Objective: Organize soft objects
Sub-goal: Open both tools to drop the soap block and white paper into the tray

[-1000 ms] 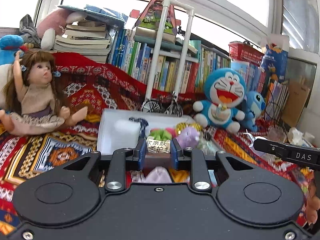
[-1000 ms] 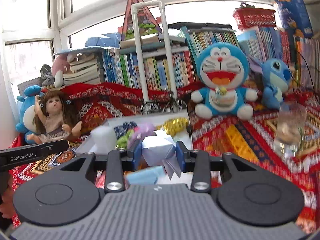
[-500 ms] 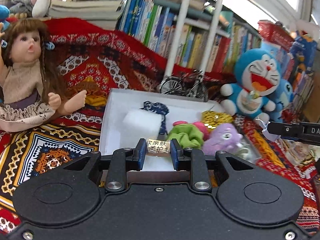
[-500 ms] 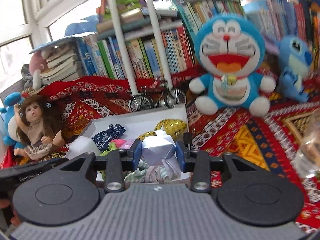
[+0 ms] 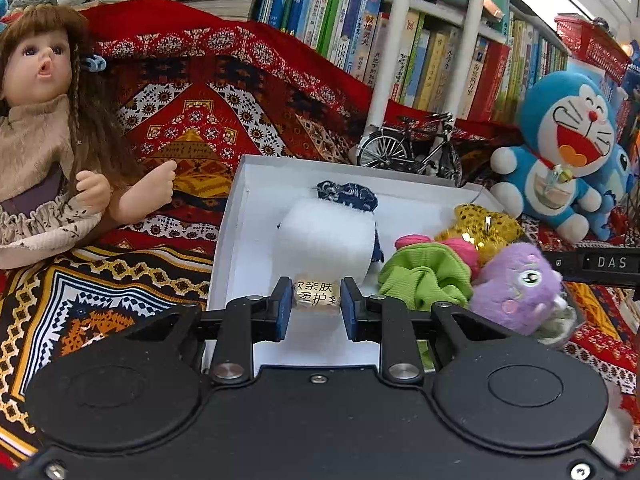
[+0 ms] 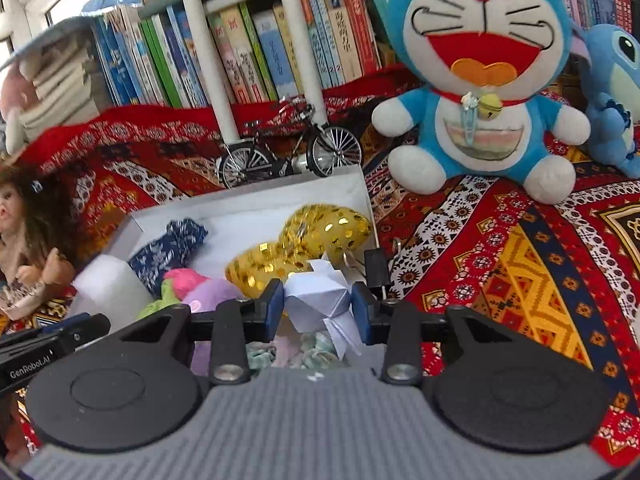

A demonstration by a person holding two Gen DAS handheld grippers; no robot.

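A small gold packet (image 5: 316, 297) is gripped in the jaws of the left gripper (image 5: 315, 305), and a folded paper shape (image 6: 318, 295) in those of the right gripper (image 6: 318, 307); both are held above the white box (image 5: 240, 216), apparently for release among the soft items gathered there.

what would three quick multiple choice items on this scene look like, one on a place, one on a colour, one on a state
1. Where does the gold sequinned pouch lie?
A. in the white box
B. on the doll's lap
C. on the bookshelf

2. What colour is the scrunchie beside the purple plush?
A. black
B. green
C. orange

3. How is the left gripper?
A. open, holding nothing
B. out of view
C. shut on a small gold packet

Answers:
1 A, the pouch sits inside the box walls in the right wrist view.
2 B, its ribbed fabric is bright green.
3 C, both jaws press the printed packet's sides.
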